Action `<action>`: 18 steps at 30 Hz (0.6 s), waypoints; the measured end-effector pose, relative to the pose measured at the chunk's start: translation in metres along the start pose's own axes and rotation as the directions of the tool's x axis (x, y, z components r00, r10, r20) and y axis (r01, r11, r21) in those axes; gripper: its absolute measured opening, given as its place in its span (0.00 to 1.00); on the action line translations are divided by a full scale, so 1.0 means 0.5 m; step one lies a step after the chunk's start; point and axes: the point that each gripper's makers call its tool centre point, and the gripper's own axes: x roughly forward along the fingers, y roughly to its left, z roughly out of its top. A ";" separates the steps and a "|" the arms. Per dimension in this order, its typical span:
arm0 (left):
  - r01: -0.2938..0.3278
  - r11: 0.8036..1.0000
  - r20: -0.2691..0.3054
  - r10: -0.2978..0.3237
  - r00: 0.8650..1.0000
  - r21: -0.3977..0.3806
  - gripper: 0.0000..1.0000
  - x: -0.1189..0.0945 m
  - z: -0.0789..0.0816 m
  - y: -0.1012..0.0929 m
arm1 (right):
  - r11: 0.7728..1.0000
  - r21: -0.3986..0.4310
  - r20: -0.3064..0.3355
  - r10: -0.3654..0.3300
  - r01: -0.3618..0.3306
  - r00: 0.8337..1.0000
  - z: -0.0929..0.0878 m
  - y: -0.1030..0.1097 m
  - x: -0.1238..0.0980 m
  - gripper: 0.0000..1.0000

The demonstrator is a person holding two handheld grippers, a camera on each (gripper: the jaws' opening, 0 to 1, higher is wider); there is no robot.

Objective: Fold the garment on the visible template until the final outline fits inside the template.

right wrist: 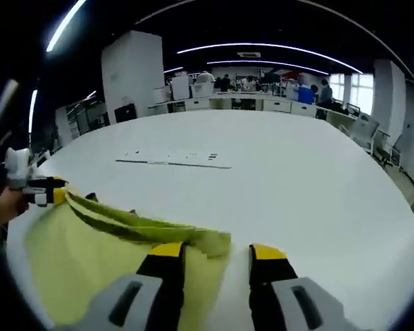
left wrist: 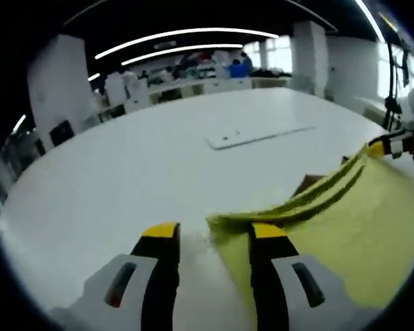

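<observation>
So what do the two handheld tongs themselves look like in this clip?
Both match: the left tongs and right tongs each have two black jaws with yellow tips, rising from pale grey housings with a dark oval slot on each side. Seen from the other side, the right tongs and left tongs show the same yellow and black tips on a white body.

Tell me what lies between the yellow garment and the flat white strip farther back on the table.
Bare white table, in both views: nothing lies between the yellow garment and the flat white strip.
</observation>
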 end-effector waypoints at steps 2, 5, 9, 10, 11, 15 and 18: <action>-0.009 0.999 0.010 0.009 1.000 -0.035 0.37 -0.005 0.006 0.003 | 1.000 0.026 0.008 -0.004 0.004 1.000 0.005 0.000 0.000 0.36; -0.001 0.998 0.013 0.001 1.000 -0.070 0.38 -0.017 0.009 0.004 | 0.999 0.032 0.017 -0.004 0.003 1.000 0.013 0.005 -0.009 0.38; 0.015 0.993 0.028 -0.011 1.000 -0.115 0.42 -0.045 0.018 0.006 | 0.999 0.036 0.018 0.022 -0.023 1.000 0.019 0.021 -0.025 0.41; 0.018 0.993 0.032 -0.014 0.999 -0.120 0.44 -0.052 0.020 0.007 | 0.999 0.040 0.014 0.030 -0.031 0.999 0.019 0.026 -0.029 0.42; 0.024 0.992 0.037 -0.019 0.999 -0.120 0.45 -0.061 0.023 0.007 | 0.998 0.042 0.012 0.041 -0.042 0.999 0.020 0.032 -0.036 0.43; 0.057 0.991 0.045 -0.052 0.998 -0.125 0.49 -0.083 0.027 0.011 | 0.997 0.028 -0.013 0.074 -0.074 0.997 0.017 0.050 -0.054 0.50; 0.088 0.989 0.056 -0.082 0.995 -0.120 0.54 -0.110 0.027 0.004 | 0.996 0.008 -0.034 0.094 -0.094 0.995 0.012 0.066 -0.076 0.53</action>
